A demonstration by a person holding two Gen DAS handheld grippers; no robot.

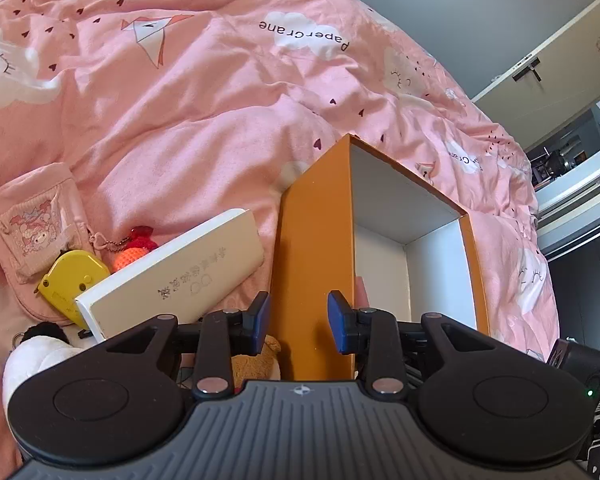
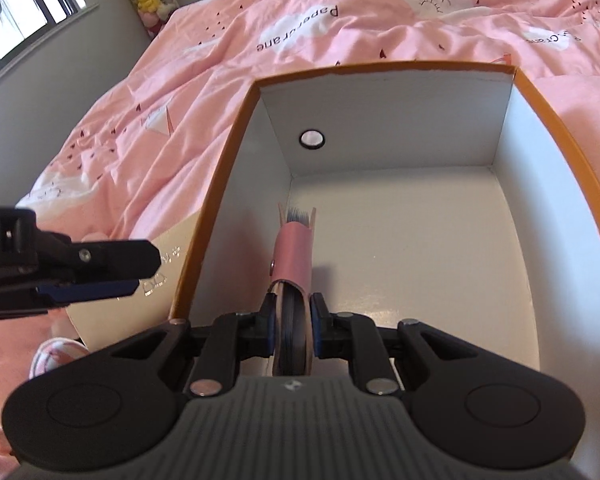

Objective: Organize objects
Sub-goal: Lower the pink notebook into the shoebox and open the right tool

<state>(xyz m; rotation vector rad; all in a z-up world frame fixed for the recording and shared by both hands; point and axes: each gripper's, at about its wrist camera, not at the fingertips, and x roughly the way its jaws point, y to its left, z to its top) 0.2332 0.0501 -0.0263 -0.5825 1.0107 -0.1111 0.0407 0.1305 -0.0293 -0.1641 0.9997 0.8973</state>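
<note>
1. We are looking at an orange box [image 2: 380, 216] with a white inside, sitting open on a bed under a pink duvet [image 1: 204, 128]; everything else we place from that box.
2. Our right gripper [image 2: 293, 332] is reaching down inside the box, and its fingers [image 2: 269, 330] are standing narrow, pressing on a pink notebook [image 2: 294, 256] held on edge.
3. That notebook is pointing toward the far wall of the box, close to the left wall, its page edges showing at the far tip.
4. A round metal stud [image 2: 312, 139] is showing on the far left wall inside the box.
5. Our left gripper [image 1: 298, 322] is straddling the near orange wall of the box, one blue finger outside and one inside; the fingers are partly open and we cannot tell whether the pads are touching the wall.
6. Left of the box, outside it, a long white carton [image 1: 172, 276] is lying tilted on the duvet.
7. Further left of the box we are seeing a yellow tape measure [image 1: 74, 276], an orange and red crocheted charm [image 1: 138, 250] and a pink pouch [image 1: 36, 224].
8. A brown plush toy [image 1: 260, 364] is peeking out under the left fingers, just beside the box.
</note>
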